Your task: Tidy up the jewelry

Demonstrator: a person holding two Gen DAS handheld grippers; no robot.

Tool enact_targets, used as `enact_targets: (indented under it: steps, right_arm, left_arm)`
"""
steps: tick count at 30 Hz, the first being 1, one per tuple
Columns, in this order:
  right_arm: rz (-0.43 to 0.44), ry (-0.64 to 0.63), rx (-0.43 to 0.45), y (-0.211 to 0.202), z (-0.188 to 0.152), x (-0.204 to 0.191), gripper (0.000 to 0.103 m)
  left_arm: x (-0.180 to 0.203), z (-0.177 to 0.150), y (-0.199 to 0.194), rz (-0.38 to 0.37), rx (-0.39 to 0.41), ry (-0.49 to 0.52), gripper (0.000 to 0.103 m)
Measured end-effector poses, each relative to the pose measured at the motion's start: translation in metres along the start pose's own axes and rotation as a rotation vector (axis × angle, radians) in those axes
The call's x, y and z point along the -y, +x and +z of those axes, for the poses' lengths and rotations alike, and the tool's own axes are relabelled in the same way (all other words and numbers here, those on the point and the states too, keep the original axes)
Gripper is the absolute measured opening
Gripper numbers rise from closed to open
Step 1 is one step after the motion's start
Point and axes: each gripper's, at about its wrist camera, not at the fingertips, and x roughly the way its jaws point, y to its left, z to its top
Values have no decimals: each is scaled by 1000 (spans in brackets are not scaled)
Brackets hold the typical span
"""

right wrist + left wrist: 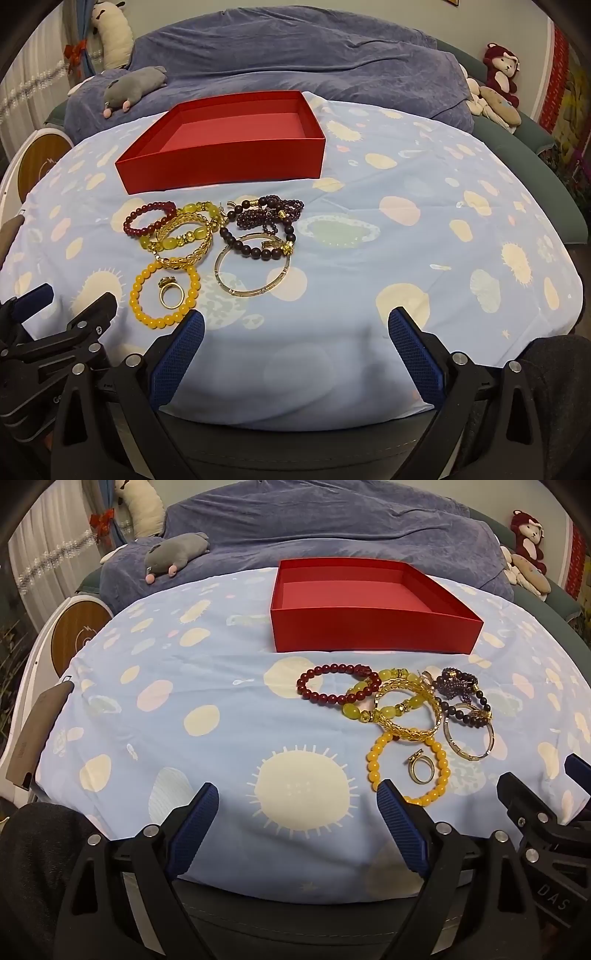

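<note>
Bracelets [164, 299] — seven, ring [171, 293] — one, box [225, 162] — one

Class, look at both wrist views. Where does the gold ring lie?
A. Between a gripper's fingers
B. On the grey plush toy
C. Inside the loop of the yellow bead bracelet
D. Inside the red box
C: the gold ring lies on the cloth, encircled by the yellow bead bracelet.

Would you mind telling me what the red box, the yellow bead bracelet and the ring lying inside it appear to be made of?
The red box looks like matte cardboard: thin, straight walls with crisp folded edges and no shine. The yellow bead bracelet has smooth, glossy round beads, possibly resin, glass or amber-like stone; the look cannot settle which. The ring appears to be gold-toned polished metal, reflecting light along its band.
</note>
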Motion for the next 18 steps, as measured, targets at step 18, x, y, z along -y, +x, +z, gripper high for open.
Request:
enact_targets:
  steps: [18]
  right_arm:
    - [-1,4,1,-1,0,-1,96]
  left_arm:
    - [-2,0,1,-4,4,-2,84]
